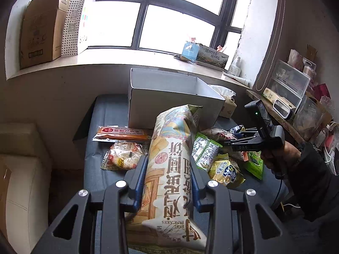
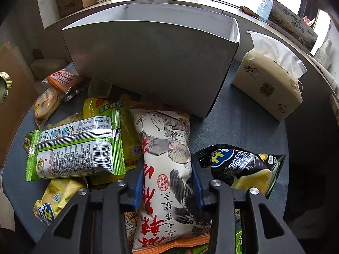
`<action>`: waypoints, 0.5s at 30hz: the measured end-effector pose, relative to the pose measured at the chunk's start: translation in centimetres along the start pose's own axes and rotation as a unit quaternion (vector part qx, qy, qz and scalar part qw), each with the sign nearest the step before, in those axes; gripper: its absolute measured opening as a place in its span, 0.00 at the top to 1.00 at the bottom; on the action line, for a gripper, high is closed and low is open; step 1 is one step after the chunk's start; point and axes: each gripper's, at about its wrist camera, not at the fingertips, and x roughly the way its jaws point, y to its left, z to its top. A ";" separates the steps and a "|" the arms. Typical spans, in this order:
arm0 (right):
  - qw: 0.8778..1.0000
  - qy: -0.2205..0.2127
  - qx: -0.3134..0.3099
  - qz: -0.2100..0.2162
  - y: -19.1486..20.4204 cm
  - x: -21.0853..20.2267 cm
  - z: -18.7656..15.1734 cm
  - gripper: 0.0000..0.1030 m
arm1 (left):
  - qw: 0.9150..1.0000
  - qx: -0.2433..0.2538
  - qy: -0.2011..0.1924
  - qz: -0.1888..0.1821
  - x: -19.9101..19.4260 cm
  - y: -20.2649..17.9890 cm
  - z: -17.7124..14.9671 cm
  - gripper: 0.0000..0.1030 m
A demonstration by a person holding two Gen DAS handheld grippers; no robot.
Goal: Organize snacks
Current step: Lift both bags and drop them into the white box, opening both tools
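Note:
My left gripper (image 1: 168, 167) is shut on a tall egg pancake bag (image 1: 169, 160) and holds it raised, tilted toward the open white box (image 1: 169, 101). My right gripper (image 2: 167, 169) is shut on a white rice cracker bag with red characters (image 2: 167, 158) that lies among the snack pile. The right gripper also shows in the left wrist view (image 1: 235, 140), low over the pile at the right. Green packets (image 2: 76, 152), a black chip bag (image 2: 241, 169) and a yellow bag (image 2: 55, 199) lie around it. The white box (image 2: 148, 63) stands just behind the pile.
An orange packet (image 1: 120, 133) and a bread packet (image 1: 122, 156) lie left of the box on the grey surface (image 2: 239, 122). A tissue pack (image 2: 269, 84) stands right of the box. Cardboard boxes (image 1: 40, 31) sit on the windowsill. A cluttered shelf (image 1: 292, 97) is at the right.

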 end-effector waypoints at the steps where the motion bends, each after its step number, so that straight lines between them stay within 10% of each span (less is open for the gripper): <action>1: 1.000 -0.005 0.012 0.013 -0.2 -0.5 -0.1 0.63 | 1.000 -0.002 -0.004 -0.001 0.1 0.0 0.2 0.62; 9: 0.974 -0.113 0.124 0.152 -3.8 -9.3 -0.3 0.63 | 0.998 -0.023 -0.051 -0.022 1.1 -1.0 4.4 0.61; 15: 0.954 -0.203 0.174 0.138 -5.3 -13.5 4.9 0.63 | 0.996 -0.033 -0.083 -0.003 5.3 -1.6 11.6 0.61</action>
